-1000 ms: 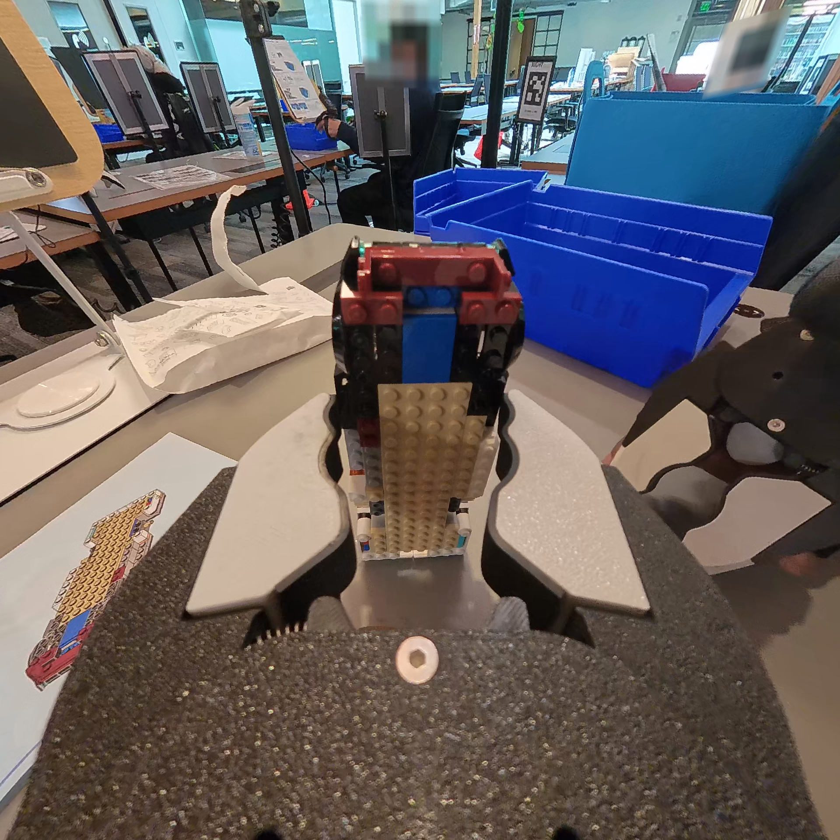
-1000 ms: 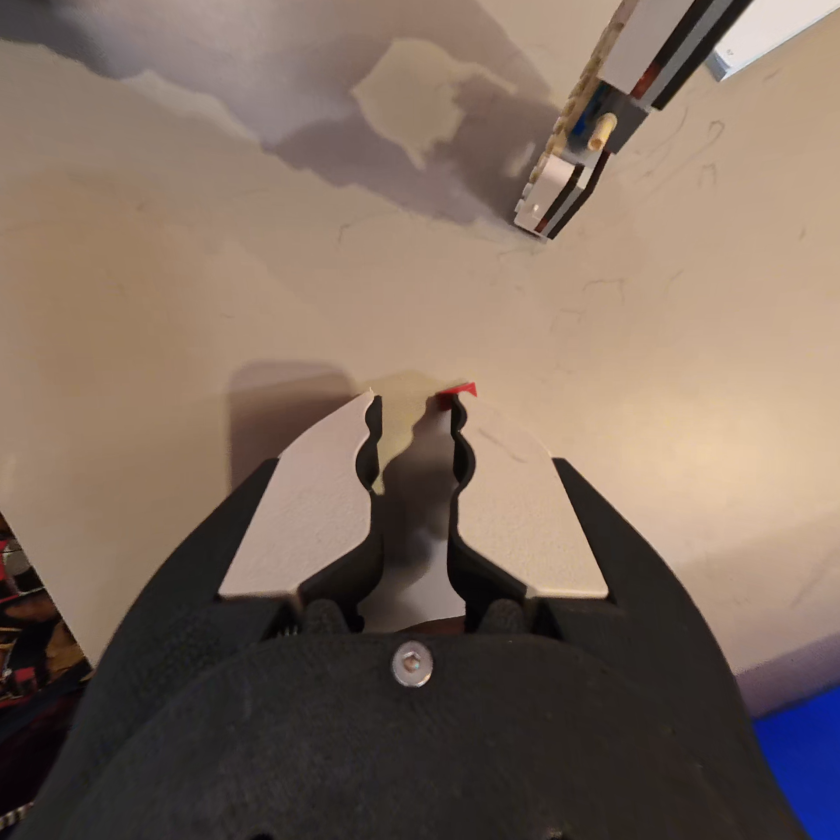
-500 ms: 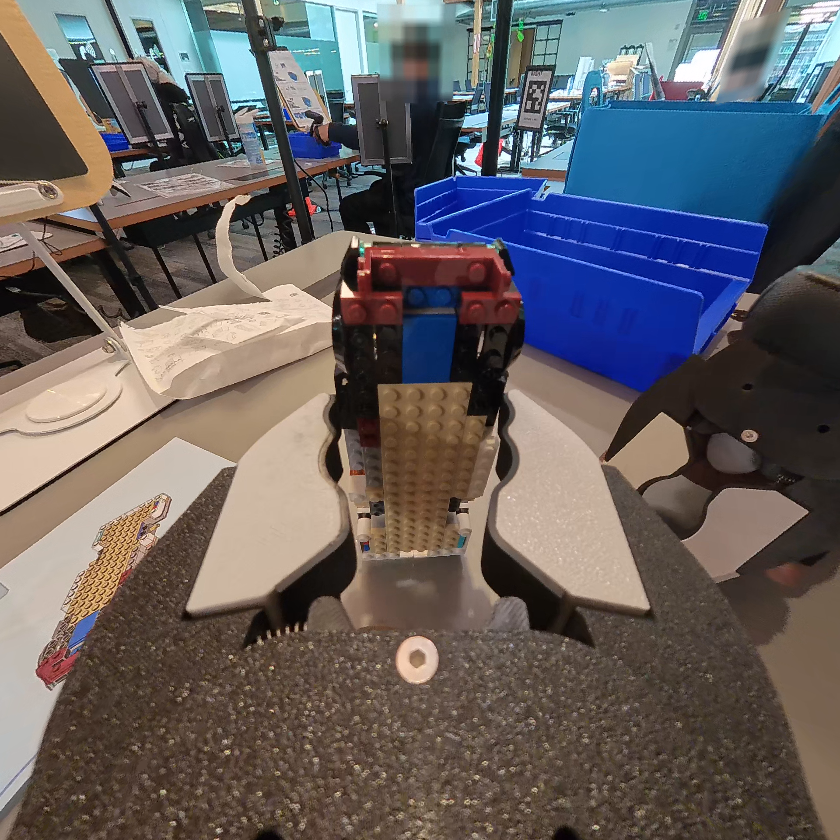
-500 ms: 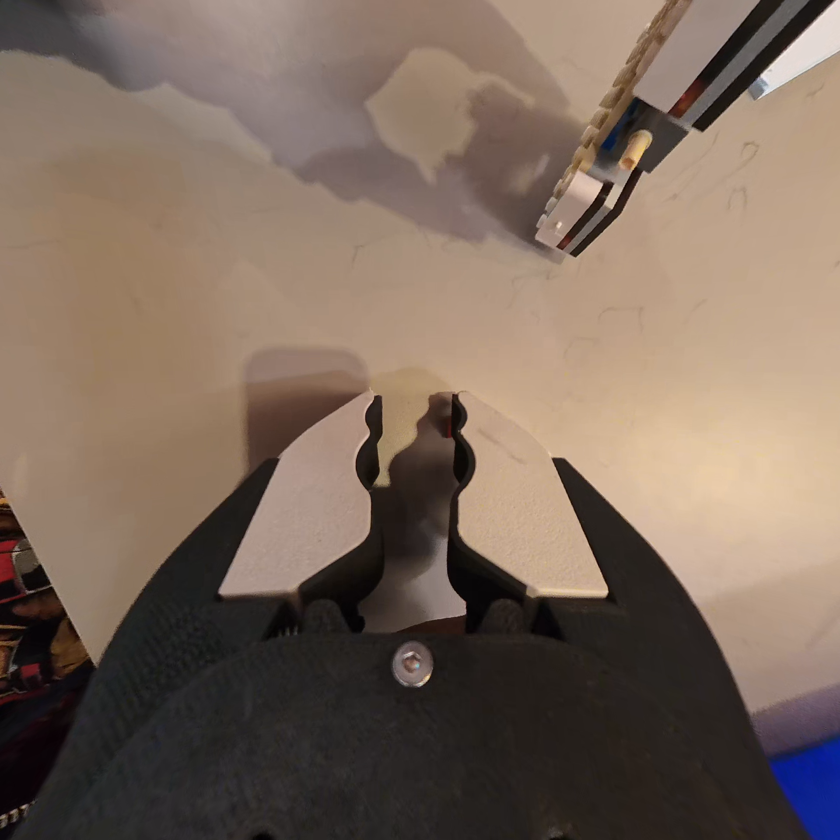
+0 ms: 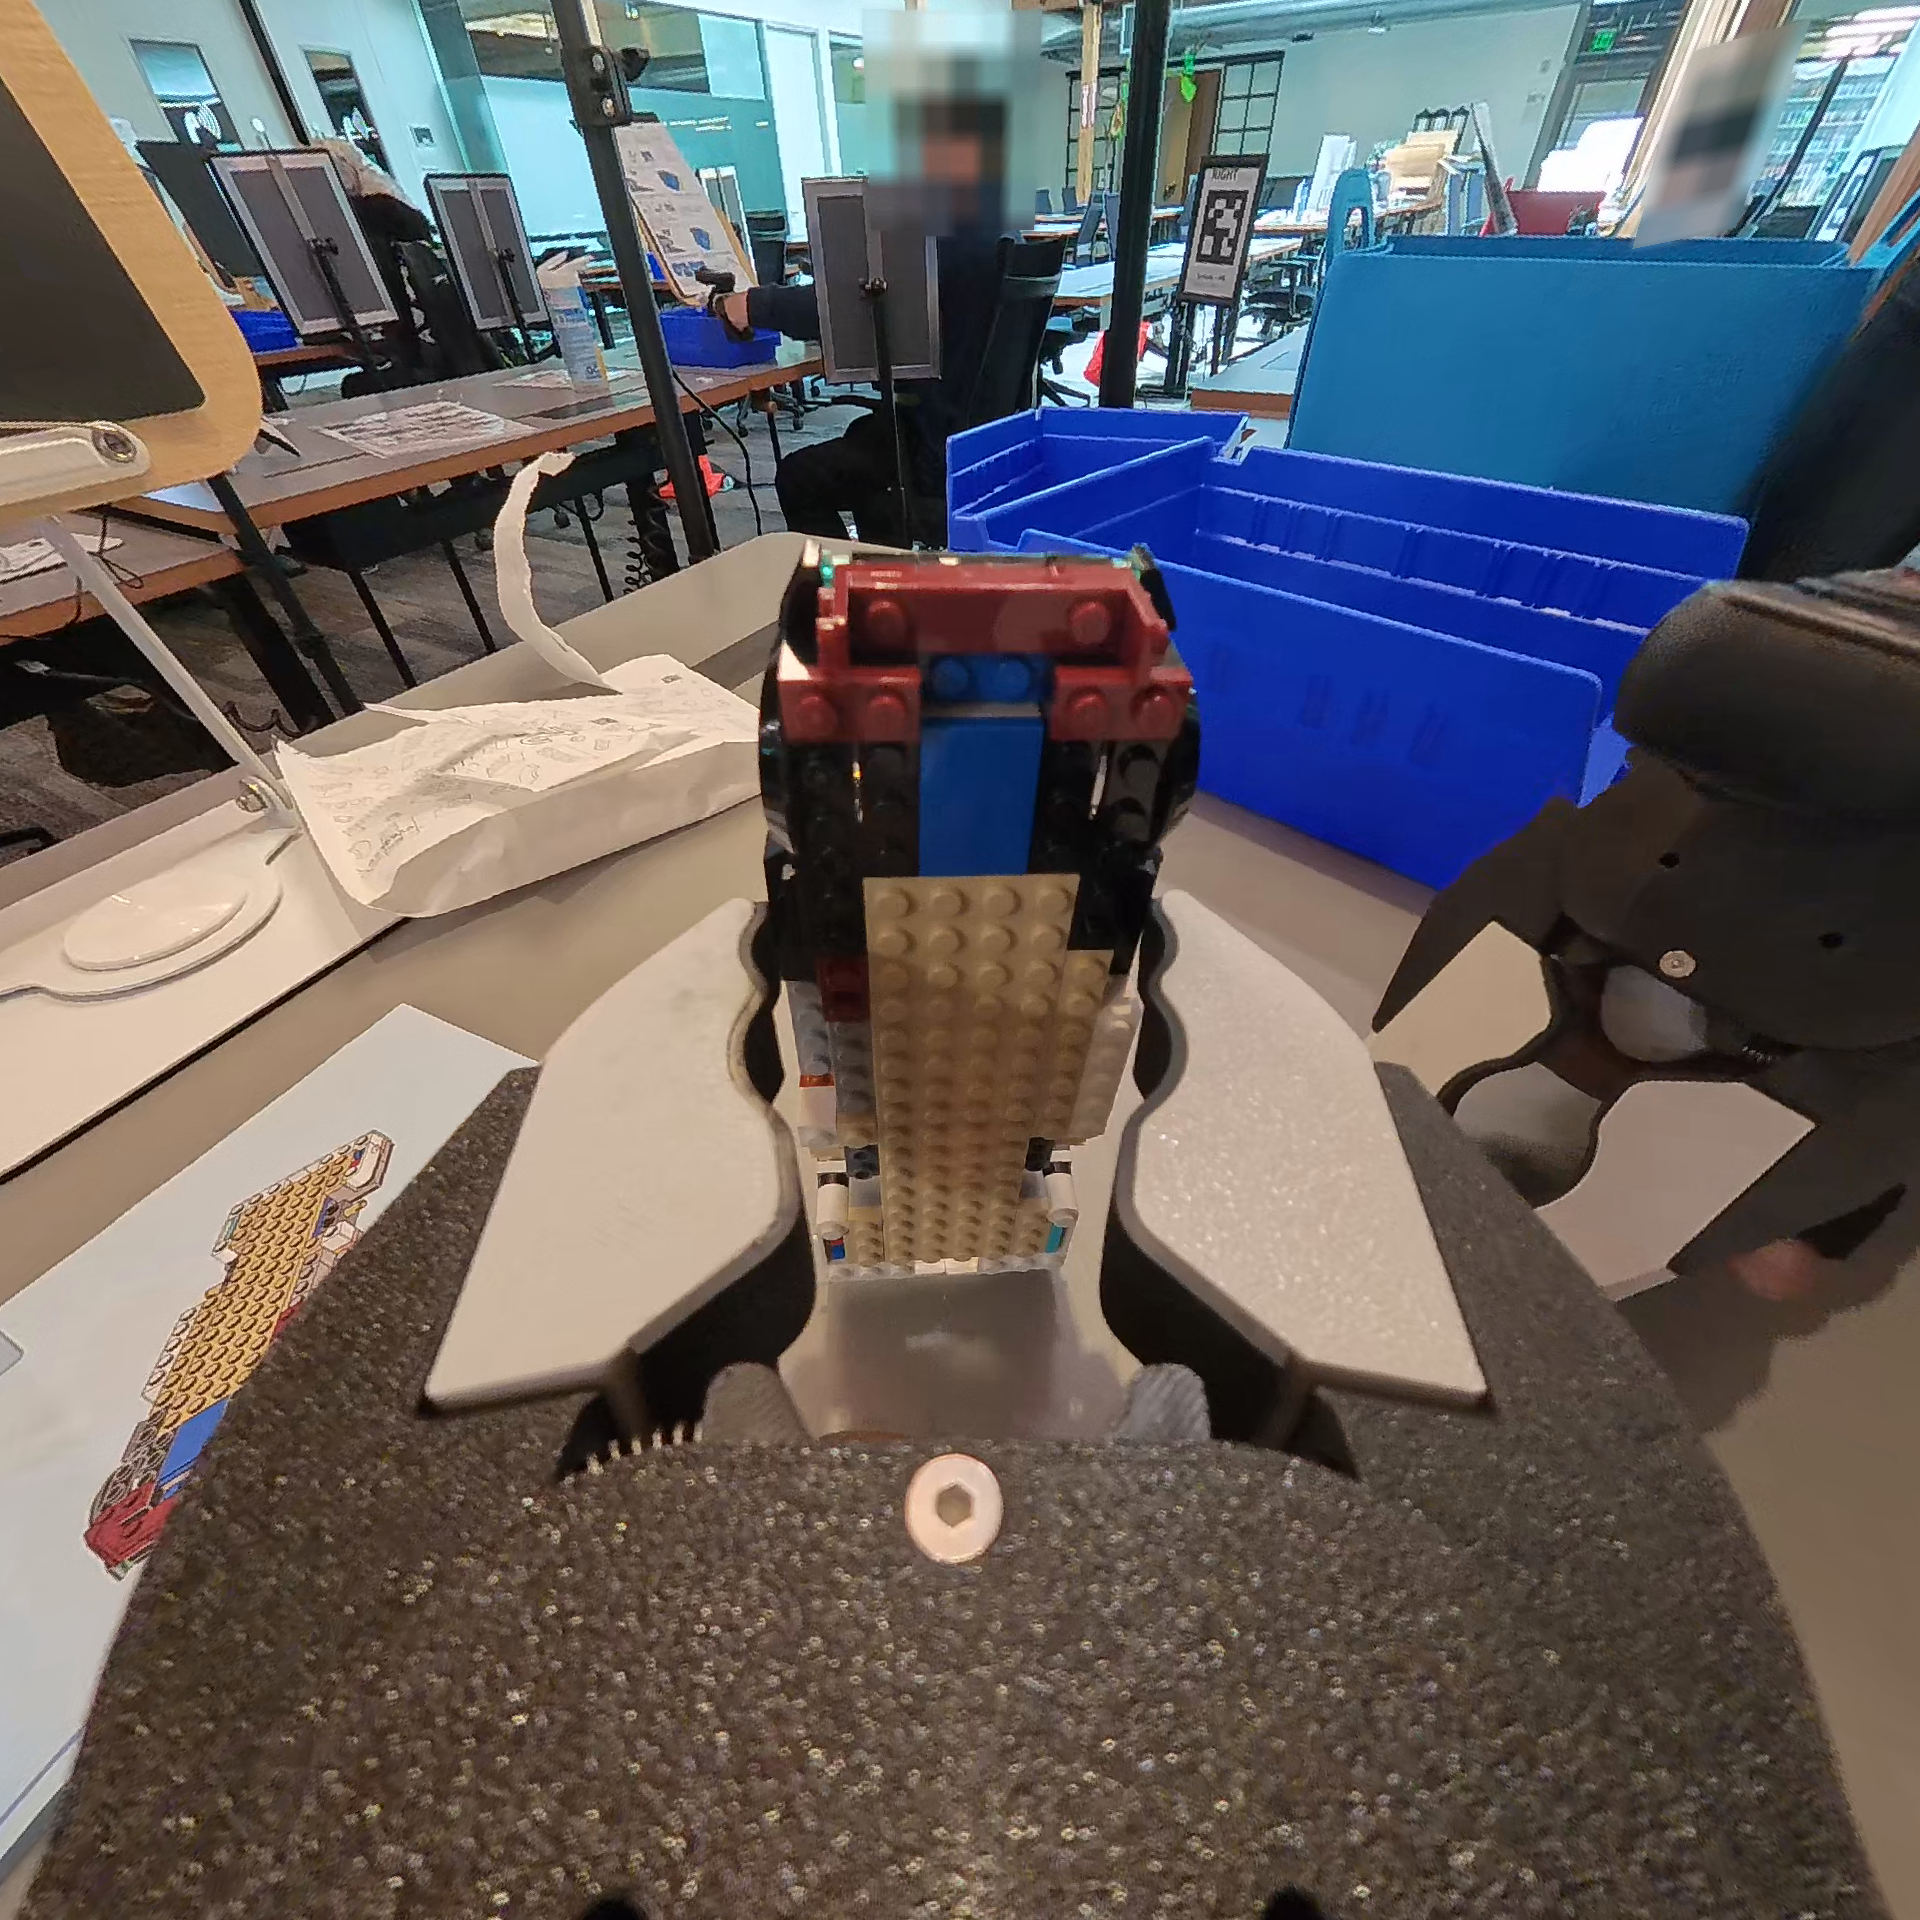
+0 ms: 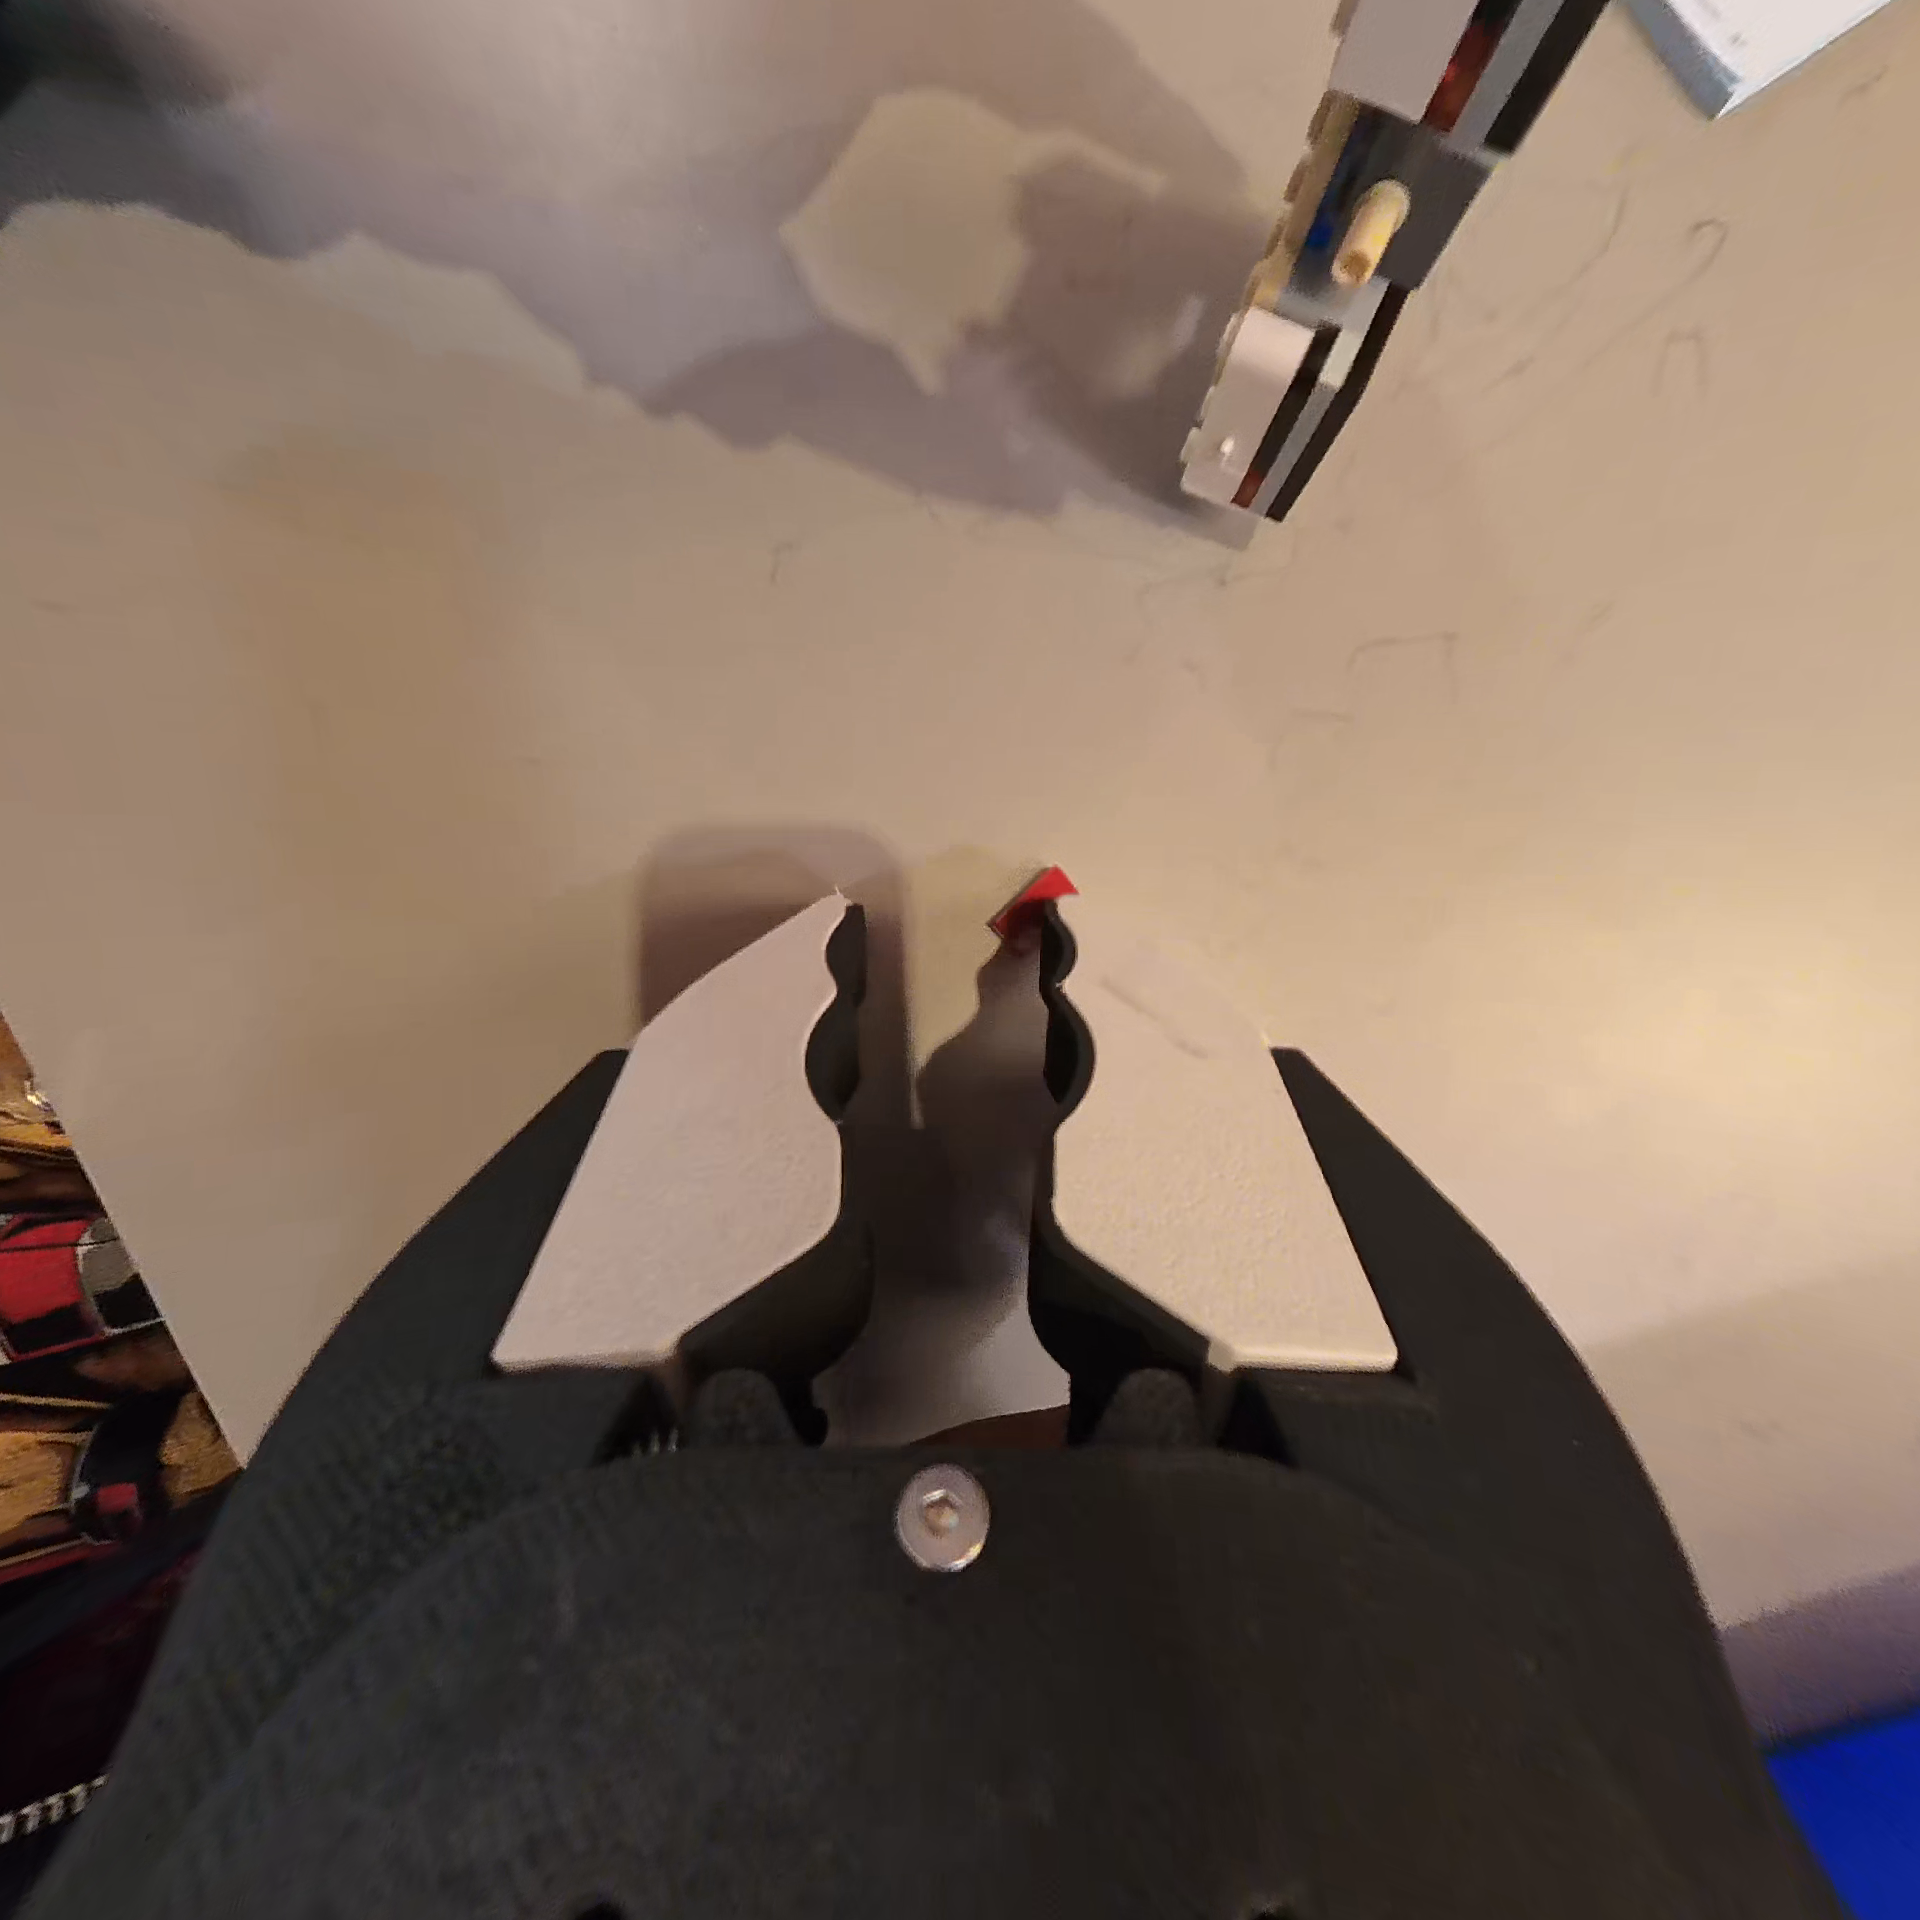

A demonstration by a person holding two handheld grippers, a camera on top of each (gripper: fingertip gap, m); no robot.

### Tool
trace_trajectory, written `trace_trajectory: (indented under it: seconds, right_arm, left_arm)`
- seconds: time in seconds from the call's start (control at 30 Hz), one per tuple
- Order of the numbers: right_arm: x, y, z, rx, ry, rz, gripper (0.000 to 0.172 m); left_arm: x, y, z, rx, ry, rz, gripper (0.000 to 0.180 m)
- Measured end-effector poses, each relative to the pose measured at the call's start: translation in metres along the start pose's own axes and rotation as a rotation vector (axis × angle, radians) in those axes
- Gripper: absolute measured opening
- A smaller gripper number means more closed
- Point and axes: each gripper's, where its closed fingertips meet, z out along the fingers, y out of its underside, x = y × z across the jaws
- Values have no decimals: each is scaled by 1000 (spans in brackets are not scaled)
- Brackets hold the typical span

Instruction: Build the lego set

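Note:
My left gripper (image 5: 956, 914) is shut on a brick model (image 5: 977, 831). The model has a tan studded plate, black sides, a blue strip and a dark red front. It stands up between the two pads, which press on its sides above the grey table (image 5: 582, 935). The model's tail end also shows in the right wrist view (image 6: 1340, 312), at the upper right. My right gripper (image 6: 948, 920) points down at the table with its jaws parted and nothing between them. A small red piece (image 6: 1039, 891) sits at its right fingertip only. The right gripper also shows in the left wrist view (image 5: 1455, 1049), at the right.
Blue bins (image 5: 1351, 665) stand behind the model. A white paper bag (image 5: 499, 790) and a white stand base (image 5: 156, 925) lie to the left. A printed sheet with a picture of the model (image 5: 260, 1247) lies at the near left. A person sits at a far desk.
My right jaws have parted a little wider, and the red piece shows more clearly at the right fingertip. My left gripper still holds the model the same way.

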Motion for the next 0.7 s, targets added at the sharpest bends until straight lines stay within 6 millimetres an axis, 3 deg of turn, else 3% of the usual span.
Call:
trace_trajectory:
  seconds: [0.27, 0.7]
  right_arm:
    - [-5, -11, -2, 30, -21, -9, 32]
    - [-15, -8, 3, 0, -30, -44, 32]
  left_arm:
    - [-1, 0, 0, -1, -2, -2, 67]
    - [-2, 0, -1, 0, -4, -3, 67]
